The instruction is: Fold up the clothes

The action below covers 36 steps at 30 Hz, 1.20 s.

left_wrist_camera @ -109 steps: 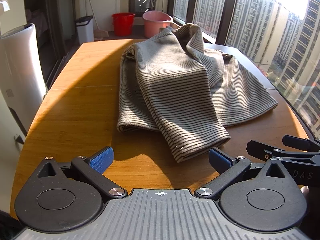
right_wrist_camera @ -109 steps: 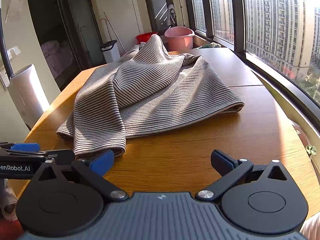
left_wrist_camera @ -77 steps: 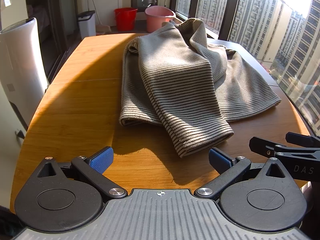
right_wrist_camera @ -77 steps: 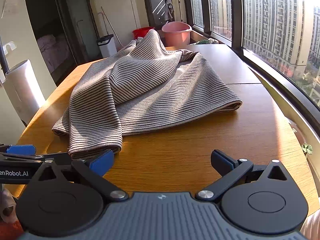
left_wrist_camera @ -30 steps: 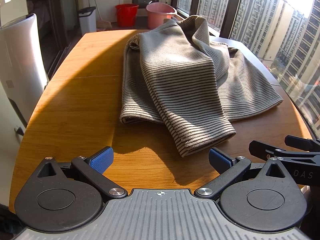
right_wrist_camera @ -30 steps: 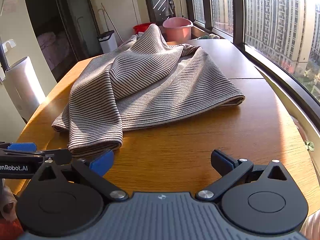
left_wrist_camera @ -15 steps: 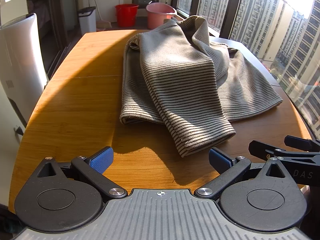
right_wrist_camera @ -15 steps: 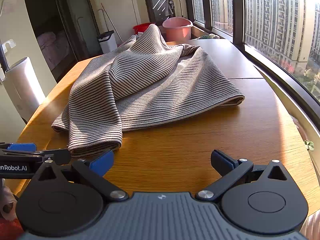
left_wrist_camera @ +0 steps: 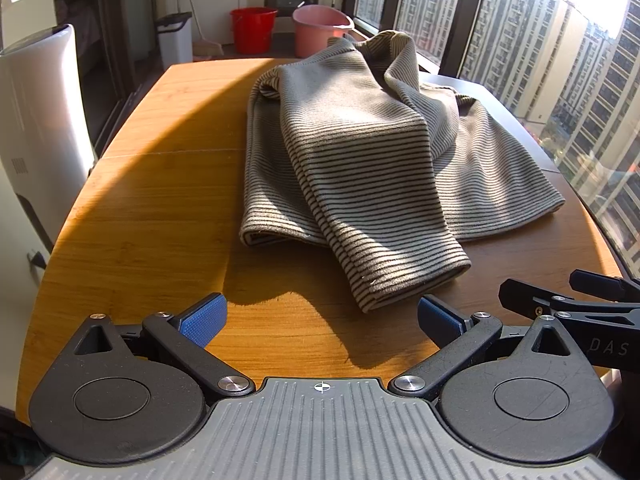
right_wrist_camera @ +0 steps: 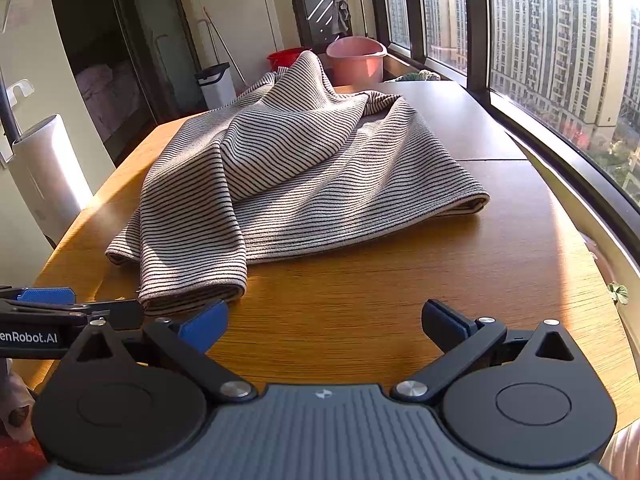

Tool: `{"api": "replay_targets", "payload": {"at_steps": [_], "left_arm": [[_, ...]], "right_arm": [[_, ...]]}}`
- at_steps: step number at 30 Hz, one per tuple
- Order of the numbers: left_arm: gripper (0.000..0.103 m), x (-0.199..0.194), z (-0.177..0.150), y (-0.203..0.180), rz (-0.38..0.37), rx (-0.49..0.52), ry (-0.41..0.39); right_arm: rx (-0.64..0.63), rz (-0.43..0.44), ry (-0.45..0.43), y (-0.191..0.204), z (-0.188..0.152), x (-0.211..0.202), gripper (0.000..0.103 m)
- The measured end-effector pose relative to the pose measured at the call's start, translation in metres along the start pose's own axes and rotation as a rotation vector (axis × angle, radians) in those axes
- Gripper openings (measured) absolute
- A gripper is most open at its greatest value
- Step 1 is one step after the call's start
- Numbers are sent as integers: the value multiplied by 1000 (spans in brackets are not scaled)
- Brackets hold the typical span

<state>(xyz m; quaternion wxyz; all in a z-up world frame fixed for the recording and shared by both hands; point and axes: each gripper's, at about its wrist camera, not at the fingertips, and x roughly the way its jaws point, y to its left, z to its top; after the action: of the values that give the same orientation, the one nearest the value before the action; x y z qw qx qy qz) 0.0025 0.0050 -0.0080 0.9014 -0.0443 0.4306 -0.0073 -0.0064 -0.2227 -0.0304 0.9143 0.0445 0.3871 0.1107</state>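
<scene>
Left gripper (left_wrist_camera: 322,318) spread wide, empty, at near table edge; right gripper (right_wrist_camera: 324,324) likewise spread, empty, beside it. Striped sweater (left_wrist_camera: 372,168) lies crumpled mid wooden table (left_wrist_camera: 152,220), sleeve cuff (left_wrist_camera: 412,280) near the left gripper. Pink bucket (left_wrist_camera: 322,22) far behind.

Left gripper (left_wrist_camera: 320,318): jaws spread wide, nothing between the blue pads (left_wrist_camera: 203,318) — held low, level, pointing forward.
Right gripper (right_wrist_camera: 324,320): jaws likewise wide apart and empty, blue pads (right_wrist_camera: 204,324) facing each other.
Relative pose: side by side — each one's finger tips show at the edge of the other's view.
</scene>
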Motion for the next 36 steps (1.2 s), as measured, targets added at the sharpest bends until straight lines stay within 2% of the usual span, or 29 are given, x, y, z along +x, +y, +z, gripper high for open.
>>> {"api": "replay_targets", "payload": {"at_steps": [20, 25, 30, 36], "left_arm": [[103, 7, 4, 10, -31, -34, 28], [103, 12, 13, 19, -99, -62, 37], [103, 16, 41, 20, -176, -10, -56], [103, 36, 83, 12, -269, 19, -89]], "right_arm": [[11, -2, 12, -6, 4, 4, 103], [42, -2, -3, -15, 21, 9, 103], [46, -6, -57, -19, 50, 18, 103], [141, 25, -92, -32, 89, 51, 103]]}}
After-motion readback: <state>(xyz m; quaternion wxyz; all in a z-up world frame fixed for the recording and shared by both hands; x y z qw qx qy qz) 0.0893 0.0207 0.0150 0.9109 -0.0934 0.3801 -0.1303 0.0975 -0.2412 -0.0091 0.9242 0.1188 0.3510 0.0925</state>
